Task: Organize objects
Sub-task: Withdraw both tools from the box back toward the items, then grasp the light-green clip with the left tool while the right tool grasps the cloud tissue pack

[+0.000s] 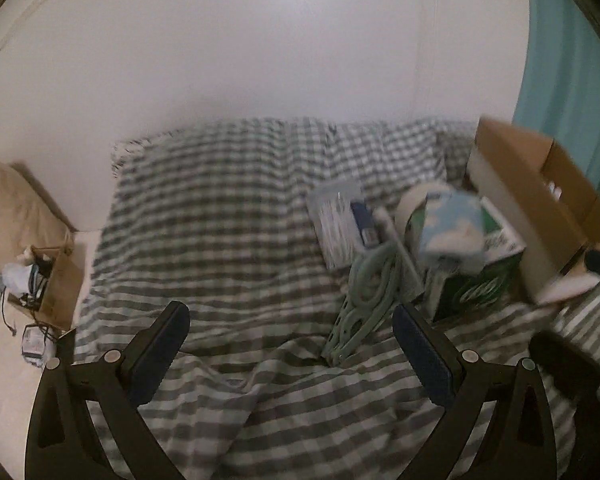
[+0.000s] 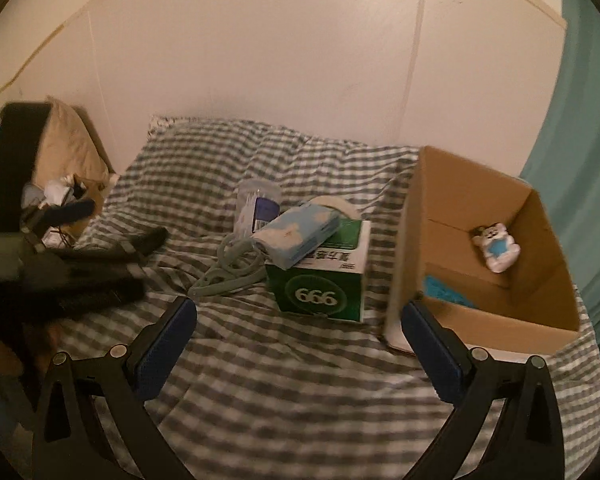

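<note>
While both grippers hover with jaws apart and empty, the green box [image 2: 324, 276] lies at twelve o'clock of the right gripper [image 2: 298, 344], nearer than the left gripper [image 1: 290, 350], with the cardboard box [image 2: 496, 308] at two o'clock.

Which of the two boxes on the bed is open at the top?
The brown cardboard box, to the right of the others: its top is open and a small toy bear lies inside. The green box is closed.

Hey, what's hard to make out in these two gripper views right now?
- Cardboard box, left wrist view: motion-blurred, inside unseen.
- Blue item in the box, right wrist view: mostly behind the near wall.
- Clear container: contents too small to identify.
- Bedside clutter: small, blurred.
</note>
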### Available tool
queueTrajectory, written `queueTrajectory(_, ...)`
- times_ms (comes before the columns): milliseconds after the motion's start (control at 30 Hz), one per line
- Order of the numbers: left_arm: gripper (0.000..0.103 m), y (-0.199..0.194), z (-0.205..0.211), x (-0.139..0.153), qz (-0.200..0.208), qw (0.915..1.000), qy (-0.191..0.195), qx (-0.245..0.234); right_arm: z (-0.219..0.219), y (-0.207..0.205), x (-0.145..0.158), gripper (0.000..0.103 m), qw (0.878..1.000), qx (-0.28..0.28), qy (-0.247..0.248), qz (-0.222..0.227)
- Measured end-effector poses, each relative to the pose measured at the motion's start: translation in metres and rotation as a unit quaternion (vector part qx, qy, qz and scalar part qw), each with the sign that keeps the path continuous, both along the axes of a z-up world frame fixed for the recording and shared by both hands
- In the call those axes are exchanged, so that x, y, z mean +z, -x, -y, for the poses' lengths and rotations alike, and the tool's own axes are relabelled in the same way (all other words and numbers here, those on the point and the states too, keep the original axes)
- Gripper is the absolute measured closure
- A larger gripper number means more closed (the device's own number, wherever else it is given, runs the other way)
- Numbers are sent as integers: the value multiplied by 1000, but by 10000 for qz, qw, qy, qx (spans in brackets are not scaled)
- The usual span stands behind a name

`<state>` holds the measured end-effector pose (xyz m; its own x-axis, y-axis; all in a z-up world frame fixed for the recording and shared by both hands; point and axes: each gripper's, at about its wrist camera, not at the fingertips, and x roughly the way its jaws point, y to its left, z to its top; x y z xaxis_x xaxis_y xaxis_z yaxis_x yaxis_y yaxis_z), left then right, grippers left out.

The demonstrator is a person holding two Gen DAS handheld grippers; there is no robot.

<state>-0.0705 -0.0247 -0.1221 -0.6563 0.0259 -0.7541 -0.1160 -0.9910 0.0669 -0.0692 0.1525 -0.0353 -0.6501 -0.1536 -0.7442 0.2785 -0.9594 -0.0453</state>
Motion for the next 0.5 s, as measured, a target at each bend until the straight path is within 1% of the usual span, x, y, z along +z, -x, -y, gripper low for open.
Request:
queueTrajectory(33,0,3,0,-6,67,10000,14,-30,4,6,-5,0,10000,-31,-31,26)
queueTrajectory(100,0,9,1,-16,214,9997,-89,-60,7,17,-14,0,9999,-123,-12,58)
queueTrajectory(167,0,15,-1,-23,309,9994,-139,-56,8,26,-20,0,9997,-197,133,55)
queueTrajectory(233,0,21,-5,-29,347,9991,-163,-162,9,34,-25,0,9994,-281,224,6)
queueTrajectory(300,0,27,-12,-38,408,9987,-151,-266,10,38,-31,0,9989,-455,120,-75)
queueTrajectory(367,4,37,-21,-49,570,9974,-181,-394,10,42,-34,0,9986,-509,172,-32)
queueTrajectory(433,10,43,-31,-54,680,9959,-228,-544,5,45,-35,1,9976,-668,178,-28)
queueTrajectory(500,11,51,-44,-61,792,9930,-279,-836,0,48,-36,1,9968,-736,307,20)
